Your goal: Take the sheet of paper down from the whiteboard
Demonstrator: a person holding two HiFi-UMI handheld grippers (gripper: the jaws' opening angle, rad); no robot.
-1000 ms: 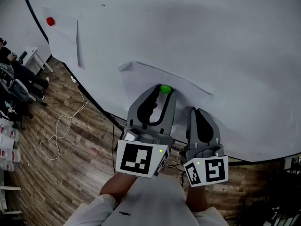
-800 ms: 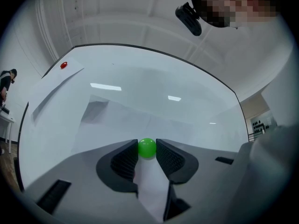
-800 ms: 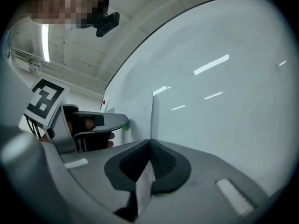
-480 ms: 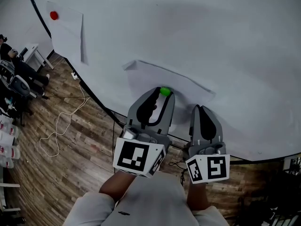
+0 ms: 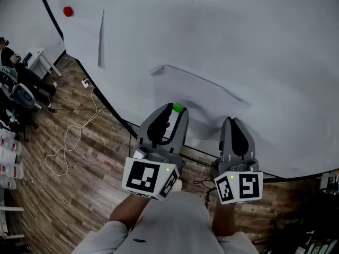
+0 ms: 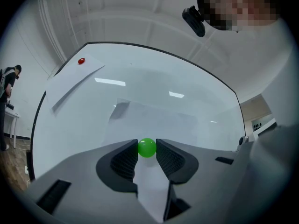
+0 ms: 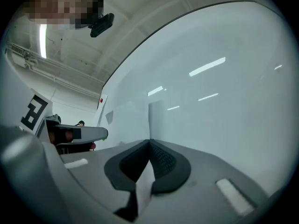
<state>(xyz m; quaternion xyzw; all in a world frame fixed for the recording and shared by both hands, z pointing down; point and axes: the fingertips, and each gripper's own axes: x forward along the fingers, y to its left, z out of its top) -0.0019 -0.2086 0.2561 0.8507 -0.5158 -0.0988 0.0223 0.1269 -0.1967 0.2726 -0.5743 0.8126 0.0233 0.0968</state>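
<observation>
A white sheet of paper (image 5: 204, 97) lies against the whiteboard (image 5: 254, 41), its top edge curling off the surface. My left gripper (image 5: 175, 110) is shut on a small green ball magnet (image 5: 178, 108), which sits between the fingertips just in front of the sheet's lower part. In the left gripper view the green magnet (image 6: 146, 147) is pinched between the two dark pads, with the sheet (image 6: 154, 118) behind it. My right gripper (image 5: 233, 124) is at the sheet's lower right edge. The right gripper view shows its jaws (image 7: 149, 146) shut on the paper (image 7: 133, 120).
A second sheet (image 5: 85, 30) hangs at the board's upper left under a red magnet (image 5: 68, 11). Below the board's dark lower edge (image 5: 114, 115) is wood floor with a white cable (image 5: 69, 142). A person and chairs (image 5: 16, 83) are at far left.
My left gripper has drawn back and down from the sheet with the green magnet still between its jaws. The right gripper has kept its place on the paper's edge.
</observation>
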